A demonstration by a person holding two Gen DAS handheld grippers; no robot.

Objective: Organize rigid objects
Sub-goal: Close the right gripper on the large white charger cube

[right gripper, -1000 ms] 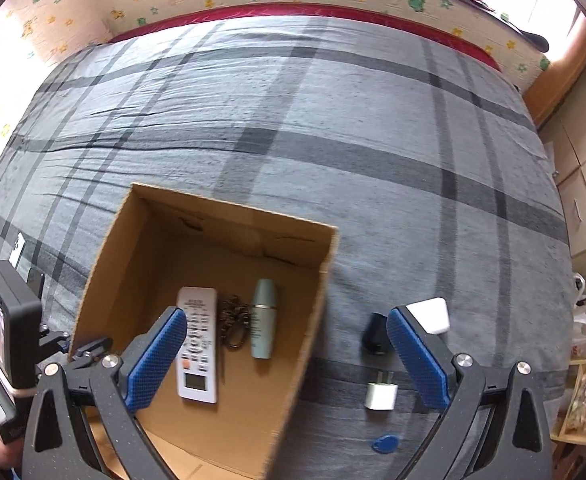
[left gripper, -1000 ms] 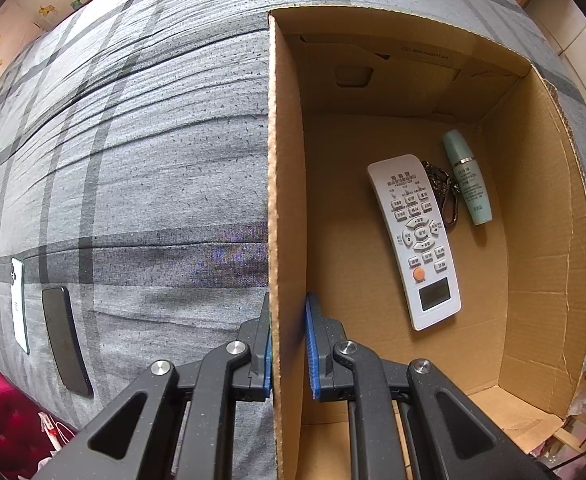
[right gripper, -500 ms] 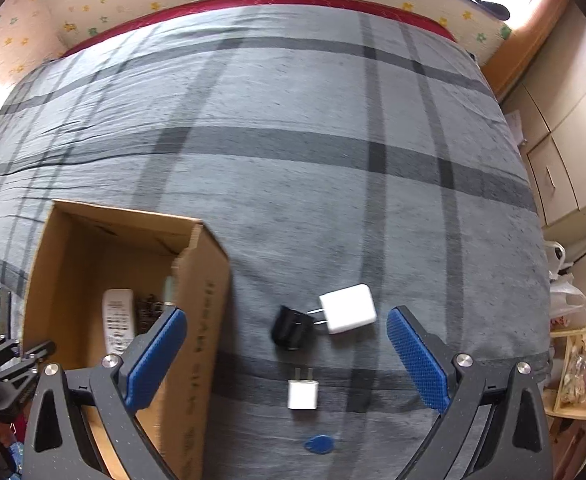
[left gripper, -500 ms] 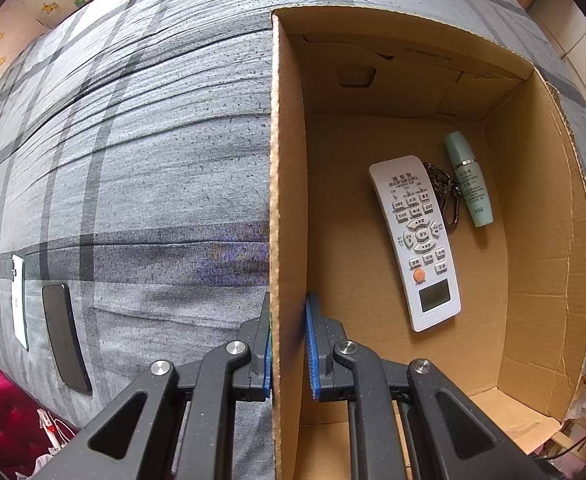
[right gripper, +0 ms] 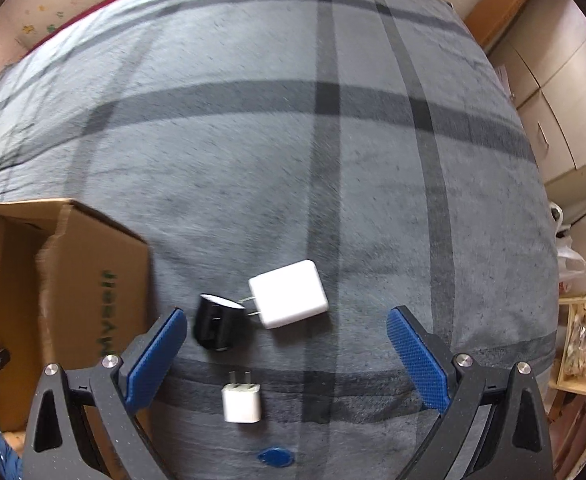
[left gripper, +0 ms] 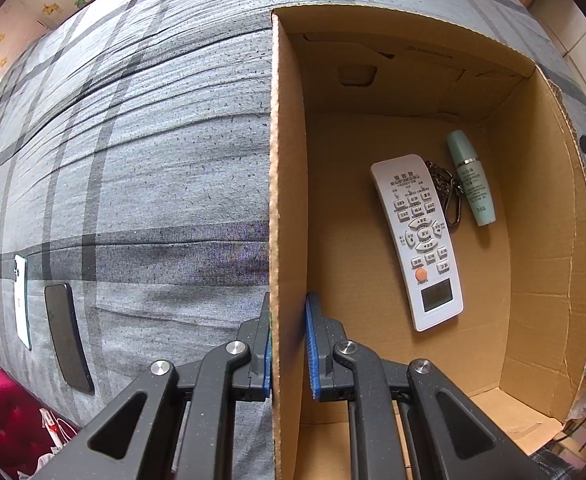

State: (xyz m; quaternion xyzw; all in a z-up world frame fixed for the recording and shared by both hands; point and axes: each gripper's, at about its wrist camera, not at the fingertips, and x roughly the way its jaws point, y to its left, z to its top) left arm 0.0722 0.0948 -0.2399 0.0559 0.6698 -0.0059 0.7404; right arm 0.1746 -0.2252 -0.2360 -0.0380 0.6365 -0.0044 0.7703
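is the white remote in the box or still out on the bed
In the box. The long white remote control lies flat on the floor of the open brown cardboard box, beside a metal keychain and a pale green tube.

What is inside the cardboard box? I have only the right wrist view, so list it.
Observer: The left wrist view shows a white remote, a keychain beside it and a pale green tube, all lying on the floor of the box.
Operator: Report the left gripper.
Observer: It is shut on the box's side wall, one pad outside and one inside.
Operator: Name anything on the bed beyond that wall.
Observer: A dark phone and a white phone lie side by side near the bed's edge.
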